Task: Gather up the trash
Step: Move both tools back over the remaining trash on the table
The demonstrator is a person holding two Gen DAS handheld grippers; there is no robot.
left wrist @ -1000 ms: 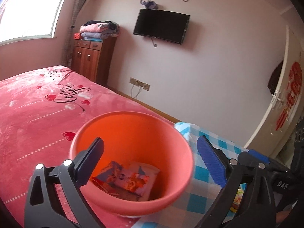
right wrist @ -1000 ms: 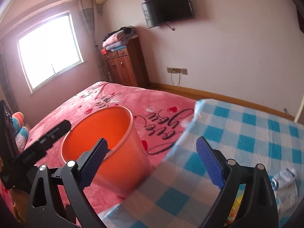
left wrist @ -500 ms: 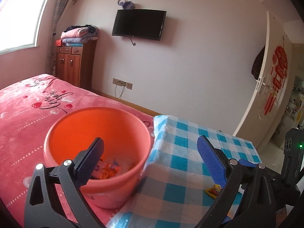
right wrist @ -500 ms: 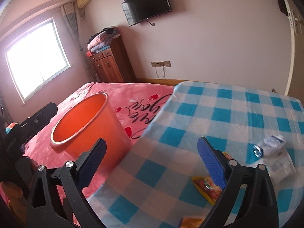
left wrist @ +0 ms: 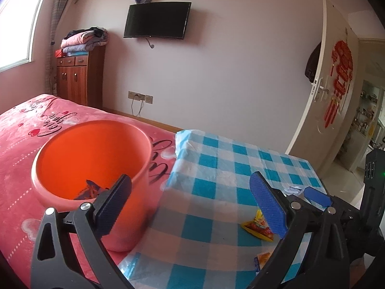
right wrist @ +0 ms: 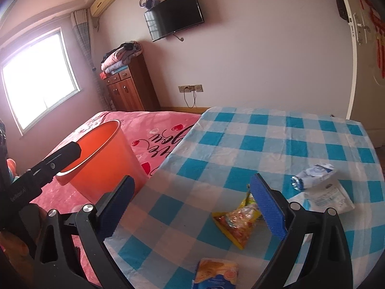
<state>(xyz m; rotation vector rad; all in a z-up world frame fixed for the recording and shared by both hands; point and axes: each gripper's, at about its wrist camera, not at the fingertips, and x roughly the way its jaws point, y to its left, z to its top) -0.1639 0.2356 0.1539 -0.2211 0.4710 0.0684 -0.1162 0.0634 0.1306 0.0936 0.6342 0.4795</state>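
Observation:
An orange bucket (left wrist: pixel 93 166) stands on the pink bed beside the blue-checked table (left wrist: pixel 216 173); wrappers lie in its bottom. It also shows in the right wrist view (right wrist: pixel 105 163). My left gripper (left wrist: pixel 192 207) is open and empty, over the bucket's right side and the table edge. My right gripper (right wrist: pixel 195 207) is open and empty above the table. On the table lie a yellow-red snack wrapper (right wrist: pixel 237 221), an orange-blue packet (right wrist: pixel 216 274), a crushed white bottle (right wrist: pixel 312 175) and a white wrapper (right wrist: pixel 329 197). The snack wrapper also shows in the left wrist view (left wrist: pixel 257 228).
The pink bed (left wrist: pixel 21 144) lies left of the table. A wooden cabinet (left wrist: pixel 79 77) with folded blankets stands by the far wall under a TV (left wrist: pixel 156 20). A white door (left wrist: pixel 329 77) stands open at the right.
Both grippers have swung right, away from the bucket toward the table. The trash on the table has come into view. Both grippers stay open.

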